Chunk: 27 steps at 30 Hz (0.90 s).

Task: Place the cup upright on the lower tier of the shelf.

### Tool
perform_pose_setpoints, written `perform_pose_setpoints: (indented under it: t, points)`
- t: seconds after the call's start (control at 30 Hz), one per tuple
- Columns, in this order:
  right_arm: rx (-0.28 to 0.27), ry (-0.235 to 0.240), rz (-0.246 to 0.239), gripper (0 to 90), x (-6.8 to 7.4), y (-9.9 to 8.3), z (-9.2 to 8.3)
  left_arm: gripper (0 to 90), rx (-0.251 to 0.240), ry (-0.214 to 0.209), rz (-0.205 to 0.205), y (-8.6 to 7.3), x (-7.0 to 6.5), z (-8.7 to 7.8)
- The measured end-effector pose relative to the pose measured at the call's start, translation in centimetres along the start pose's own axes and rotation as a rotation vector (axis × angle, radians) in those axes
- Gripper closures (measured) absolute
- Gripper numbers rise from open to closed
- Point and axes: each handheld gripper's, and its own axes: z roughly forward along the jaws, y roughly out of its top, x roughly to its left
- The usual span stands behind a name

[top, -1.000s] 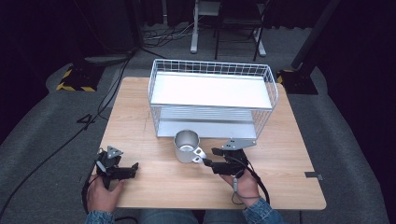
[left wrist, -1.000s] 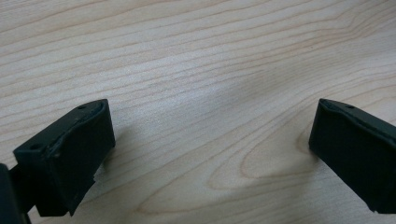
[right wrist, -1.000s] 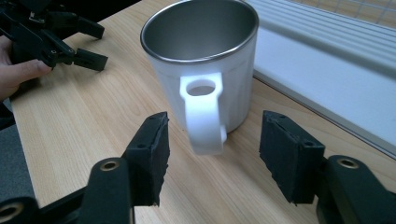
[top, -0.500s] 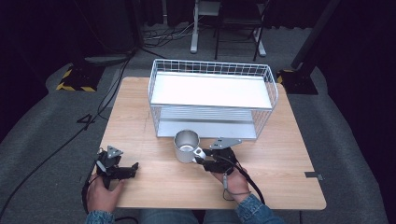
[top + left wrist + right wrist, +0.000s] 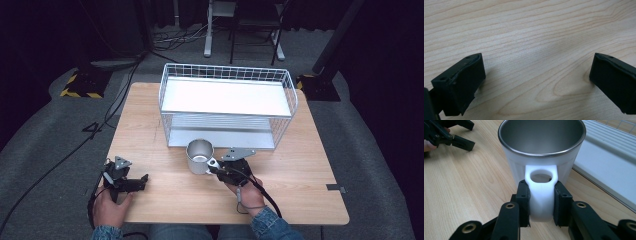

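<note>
Dark flooring and cables ring the pale wooden counter (image 5: 150,125), where a white wire rack (image 5: 227,107) stands toward the far edge. Just in front of the rack sits a white mug (image 5: 200,156) with a steel lining, upright, its handle turned toward the person.

From the high view the right hand-held gripper (image 5: 216,168) reaches the mug's near side, but the contact itself is too small to read there. The right gripper view settles it: both black pads press on the flanks of the white handle (image 5: 541,195), one on each side, so this hand-held gripper is clamped on the handle, with the mug's base on the wood. That view also catches the other tool far off at top left.

The left hand-held gripper (image 5: 142,179) lies low near the counter's front left corner, well apart from the mug. Its own view shows the two jaws standing wide apart over bare wood grain.

A second ago the right hand was further back and its jaws stood wider; they have just been closing, with the handle between them. The left hand has kept its place.
</note>
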Motion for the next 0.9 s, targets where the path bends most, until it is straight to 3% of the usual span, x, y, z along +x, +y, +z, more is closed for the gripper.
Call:
perform_pose_setpoints:
  t: [0.33,0.57,0.9]
  points:
    - [-0.049,-0.023,-0.028,71.5,0.4,0.1,-0.4,0.5,0.000,0.000,0.001,0.0,0.0,0.0]
    - [-0.094,-0.013,-0.008,71.5,0.1,0.6,-1.2,0.5,0.000,0.000,0.000,0.0,0.0,0.0]
    - [-0.124,-0.050,0.013,71.5,-1.1,2.0,-2.1,0.5,0.000,0.000,0.001,0.0,0.0,0.0]
